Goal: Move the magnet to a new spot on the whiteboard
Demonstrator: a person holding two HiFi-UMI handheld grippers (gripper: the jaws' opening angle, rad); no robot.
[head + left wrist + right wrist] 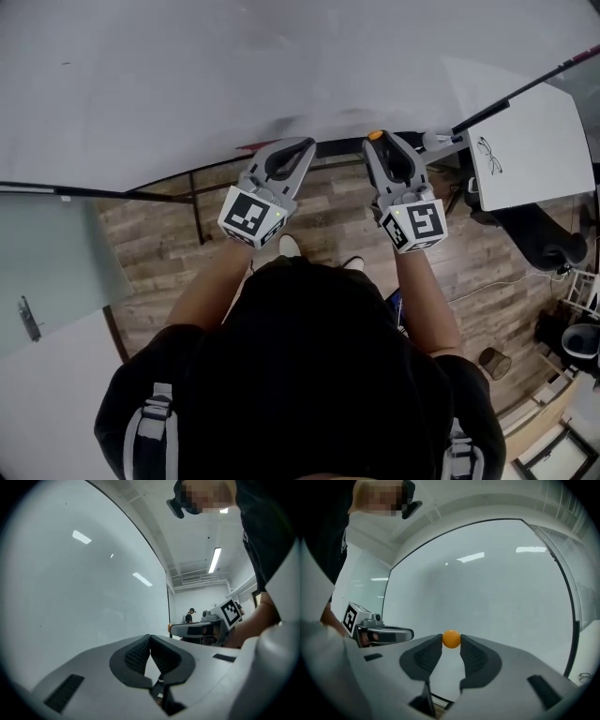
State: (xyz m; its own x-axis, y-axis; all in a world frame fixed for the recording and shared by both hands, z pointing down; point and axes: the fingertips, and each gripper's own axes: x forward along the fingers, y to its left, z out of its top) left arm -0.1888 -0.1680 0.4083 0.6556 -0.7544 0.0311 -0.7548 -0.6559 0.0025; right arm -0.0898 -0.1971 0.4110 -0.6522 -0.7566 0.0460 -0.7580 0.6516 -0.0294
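A small round orange magnet [451,639] sits pinched between the tips of my right gripper [451,640], which is shut on it in front of the large whiteboard [487,588]. From the head view the magnet [375,135] shows as an orange dot at the tip of the right gripper [380,141], close to the whiteboard [234,66]; I cannot tell whether it touches. My left gripper [302,142] hovers beside it to the left, also near the board. In the left gripper view its jaws [150,637] meet at the tips with nothing between them.
A white easel board [530,150] with a small drawing stands to the right on the wood floor [159,234]. A glass panel [47,262] is at the left. A distant person [189,616] stands in the room beyond the board's edge.
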